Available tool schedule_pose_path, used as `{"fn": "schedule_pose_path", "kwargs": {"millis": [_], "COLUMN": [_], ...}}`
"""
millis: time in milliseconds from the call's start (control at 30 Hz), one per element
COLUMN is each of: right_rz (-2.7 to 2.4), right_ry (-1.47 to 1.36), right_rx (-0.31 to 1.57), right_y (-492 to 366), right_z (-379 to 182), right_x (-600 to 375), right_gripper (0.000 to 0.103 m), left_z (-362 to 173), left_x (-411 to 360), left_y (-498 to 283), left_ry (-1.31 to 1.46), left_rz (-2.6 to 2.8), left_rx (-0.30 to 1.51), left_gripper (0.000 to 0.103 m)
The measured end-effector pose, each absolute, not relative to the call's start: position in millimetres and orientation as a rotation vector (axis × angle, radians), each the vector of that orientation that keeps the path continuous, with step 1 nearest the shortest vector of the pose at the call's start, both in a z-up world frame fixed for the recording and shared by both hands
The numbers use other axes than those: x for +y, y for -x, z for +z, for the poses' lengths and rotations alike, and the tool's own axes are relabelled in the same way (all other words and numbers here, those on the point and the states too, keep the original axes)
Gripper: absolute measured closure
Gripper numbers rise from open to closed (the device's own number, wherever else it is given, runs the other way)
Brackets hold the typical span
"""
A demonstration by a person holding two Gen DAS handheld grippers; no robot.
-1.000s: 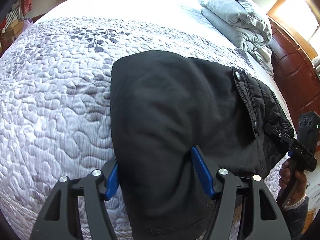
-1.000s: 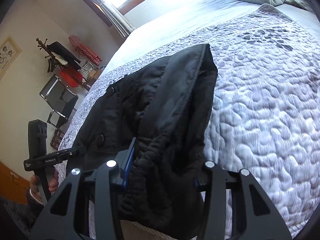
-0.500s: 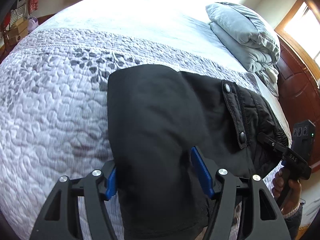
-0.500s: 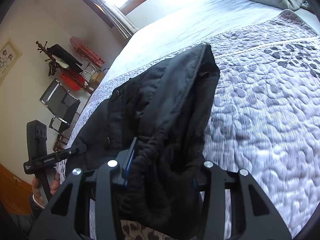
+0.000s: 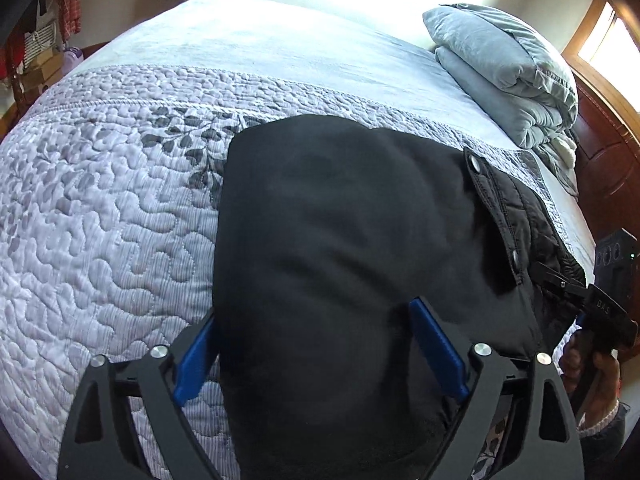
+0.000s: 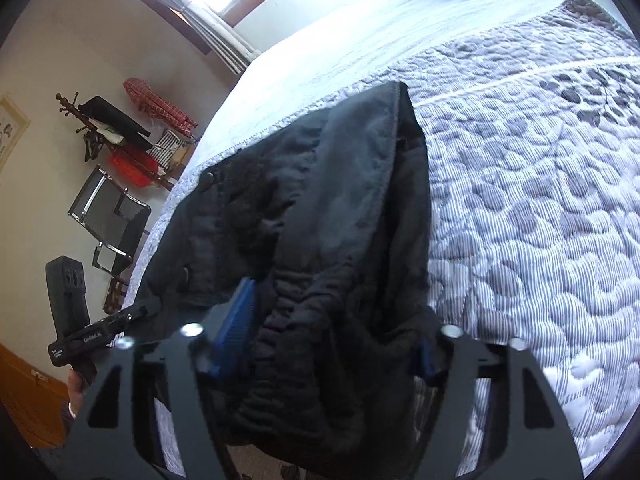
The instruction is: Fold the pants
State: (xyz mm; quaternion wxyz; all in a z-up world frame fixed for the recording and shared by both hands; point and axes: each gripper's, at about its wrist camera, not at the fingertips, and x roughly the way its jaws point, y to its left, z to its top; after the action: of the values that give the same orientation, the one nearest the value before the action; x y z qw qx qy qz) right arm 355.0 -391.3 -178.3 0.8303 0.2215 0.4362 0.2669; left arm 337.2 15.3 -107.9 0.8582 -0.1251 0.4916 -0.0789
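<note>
Black pants [image 5: 352, 240], folded into a thick bundle, lie across a grey quilted bedspread [image 5: 104, 240] on a bed, with both hand-held tools at the near edge of the fabric. The left tool [image 5: 316, 352] has the smooth folded end of the pants between its blue pads [image 5: 438, 354]; its jaws are opening, and the pads stand a little off the cloth on either side rather than pressing it. The right tool [image 6: 320, 344], seen from its own camera, straddles the gathered elastic waistband end, which bulges up between its two fingers; these jaws are opening too, the left blue pad [image 6: 236, 332] showing clear beside the cloth and the other mostly hidden behind it. Whether that hidden pad touches the fabric cannot be told. Beyond the left tool's tips, a snap-fastened flap [image 5: 496, 216] runs along the right side of the bundle. Further past the pants, well apart from both tools, sits a stack of folded grey bedding [image 5: 508, 76] near the dark wooden headboard [image 5: 604, 168]. A person's hand [image 5: 592, 376] grips the right tool's handle at the far right of the left view.
</note>
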Motion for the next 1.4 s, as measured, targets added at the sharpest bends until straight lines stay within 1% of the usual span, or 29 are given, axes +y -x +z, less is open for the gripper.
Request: {"fn": "schedule_pose_path", "kwargs": {"millis": [33,67,267,600,767,867,1000,1033,1067,1233,1400], "right_rz": [0.554,0.531,0.460,0.224,0.164,0.137,0.090,0.085,0.085,0.091,0.097], "right_ry": [-0.458,-0.439,-0.436,-0.222,-0.149,-0.151,-0.210,-0.220,-0.227,-0.262,-0.231], "right_rx": [0.929,0.934,0.898,0.844,0.808,0.811,0.833,0.834,0.837,0.865,0.885], "right_y": [-352,-348,-322,-274,-243,-224,-192,-182,-174,-145,-130], "right_z": [-180,-182,-179,-140,-122,-116,-113,-112,-111,-109,-104], "right_x": [-391,-391,-406,-413,-416,-419,-428,-429,-430,-422,-401], "right_gripper": [0.018,0.014,0.014,0.013,0.011,0.011,0.010,0.007,0.006,0.006,0.006], "left_z": [-110,-113,-111,-79,-59,-52,-45,-42,-40,-29,-25], "left_x": [19,23,43,50,45,41,42,42,41,30,22], "left_y": [-335,-332,-315,-282,-259,-241,-214,-206,-198,-173,-156], "left_ry": [0.279,0.291,0.316,0.140,0.055,0.013,0.047,0.057,0.063,0.094,0.155], "left_rz": [-0.164,-0.155,-0.125,-0.006,0.015,0.030,0.029,0.031,0.032,-0.007,-0.035], "left_rx": [1.026,1.025,1.027,0.975,0.956,0.964,0.983,0.979,0.975,0.985,0.995], "left_gripper": [0.005,0.003,0.003,0.004,0.004,0.004,0.004,0.004,0.004,0.004,0.004]}}
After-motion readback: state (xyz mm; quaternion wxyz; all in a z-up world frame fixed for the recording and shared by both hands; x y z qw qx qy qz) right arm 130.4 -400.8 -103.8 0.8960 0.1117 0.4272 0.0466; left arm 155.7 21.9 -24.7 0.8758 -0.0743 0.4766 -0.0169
